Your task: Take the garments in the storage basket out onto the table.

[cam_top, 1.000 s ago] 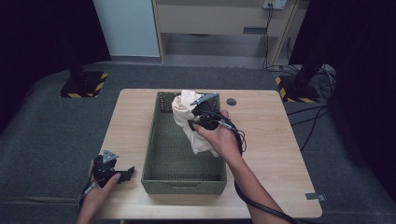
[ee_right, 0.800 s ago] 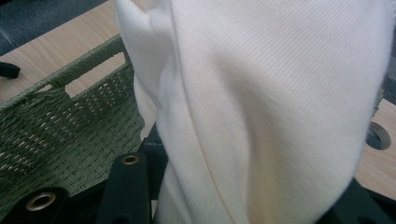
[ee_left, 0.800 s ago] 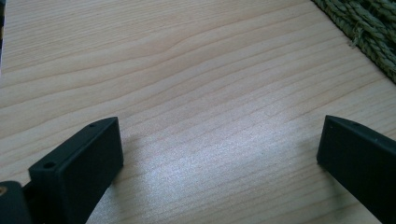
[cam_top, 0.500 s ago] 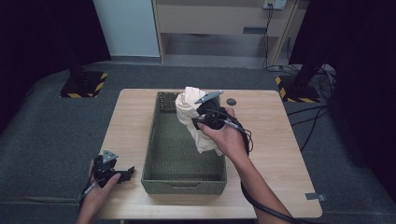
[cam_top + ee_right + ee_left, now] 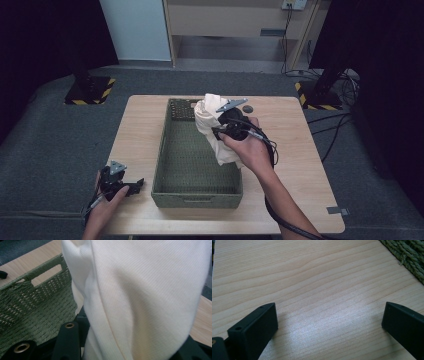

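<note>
A white cloth [image 5: 209,119] hangs bunched over the green woven basket [image 5: 166,165] in the middle of the table. My right gripper [image 5: 215,130] is shut on it, above the basket's right wall toward the far end. In the right gripper view the cloth [image 5: 140,295] drapes between the black jaws of the right gripper [image 5: 125,347], and the basket's wall with its handle slot [image 5: 37,290] lies behind. My left gripper [image 5: 134,185] rests low at the table's front left corner. In the left gripper view its jaws [image 5: 329,322] stand open and wide apart over bare wood.
A small dark round object [image 5: 248,108] lies on the wooden table [image 5: 310,165] past the basket's far right corner. Black stands with yellow-striped bases [image 5: 90,90] sit on the floor at both far sides. Cables [image 5: 330,120] run along the floor at the right.
My right gripper has carried the cloth slightly up and to the right over the basket. The left gripper has stayed where it was.
</note>
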